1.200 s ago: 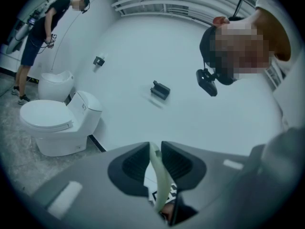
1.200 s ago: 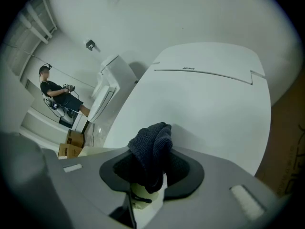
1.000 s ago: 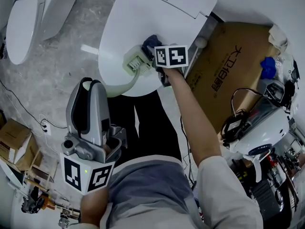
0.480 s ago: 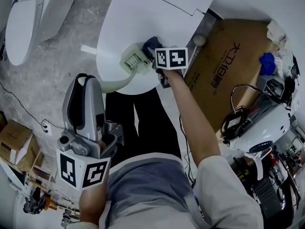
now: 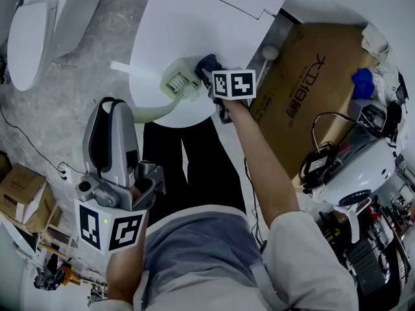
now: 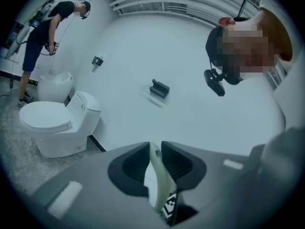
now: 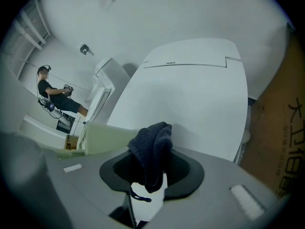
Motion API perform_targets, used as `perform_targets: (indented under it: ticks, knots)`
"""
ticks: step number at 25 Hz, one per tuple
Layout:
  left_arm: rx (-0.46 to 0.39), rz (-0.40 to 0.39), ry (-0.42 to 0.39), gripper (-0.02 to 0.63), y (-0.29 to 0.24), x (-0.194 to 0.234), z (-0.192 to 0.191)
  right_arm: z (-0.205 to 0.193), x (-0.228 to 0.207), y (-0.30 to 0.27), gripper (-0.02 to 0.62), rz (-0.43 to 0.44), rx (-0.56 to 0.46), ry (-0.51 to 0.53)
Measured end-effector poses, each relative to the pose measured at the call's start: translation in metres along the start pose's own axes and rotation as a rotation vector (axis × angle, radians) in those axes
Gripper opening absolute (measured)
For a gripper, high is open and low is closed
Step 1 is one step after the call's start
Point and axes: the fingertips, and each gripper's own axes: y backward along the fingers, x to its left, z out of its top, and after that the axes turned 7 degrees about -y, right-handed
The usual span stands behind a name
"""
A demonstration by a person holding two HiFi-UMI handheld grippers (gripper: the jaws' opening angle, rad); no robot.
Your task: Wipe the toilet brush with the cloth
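Two grippers, both loaded.

Left gripper (image 6: 155, 163): jaws are closed on the pale handle (image 6: 158, 181) of the toilet brush (image 5: 155, 113). The left gripper view shows the handle pinched between the pads and running on past them.

Right gripper (image 7: 151, 171): jaws are clamped on the dark cloth (image 7: 152, 144), which bulges out beyond the jaw tips as a folded wad.

Brush position, from the head view: the long axis starts at the left gripper's jaws, runs forward, and curves toward the right gripper. It ends in the brush head (image 5: 178, 81), which lies over the closed toilet lid (image 5: 194, 18).

Key relation: the brush head lies just to the left of the right gripper's jaw tips, level with the cloth wad. The right gripper view agrees, showing the pale head directly left of the cloth and partly behind it. I cannot confirm contact between cloth and head; they are at least just beside each other.

The right gripper is much the nearer to the head. The left gripper sits at the far end of the handle and serves only as the anchor.

Judgement: the wipe is at the head end. The next stroke needs a short sideways move of the right gripper, leftward onto the head and then back along the axis.

Risk: pushing on the head levers the long handle, so it could twist in the left jaws.
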Motion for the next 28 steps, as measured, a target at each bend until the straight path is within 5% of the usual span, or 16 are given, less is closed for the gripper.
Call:
perform_targets:
  ticks: [18,28]
  knots:
    - [-0.007,0.008,-0.006,0.0,0.004,0.0,-0.001,-0.041,-0.011,0.015,0.126,-0.063,0.027,0.054]
    - [-0.01,0.008,-0.011,0.0,0.008,0.0,-0.001,-0.058,0.009,0.02,0.126,-0.042,0.073,0.168]
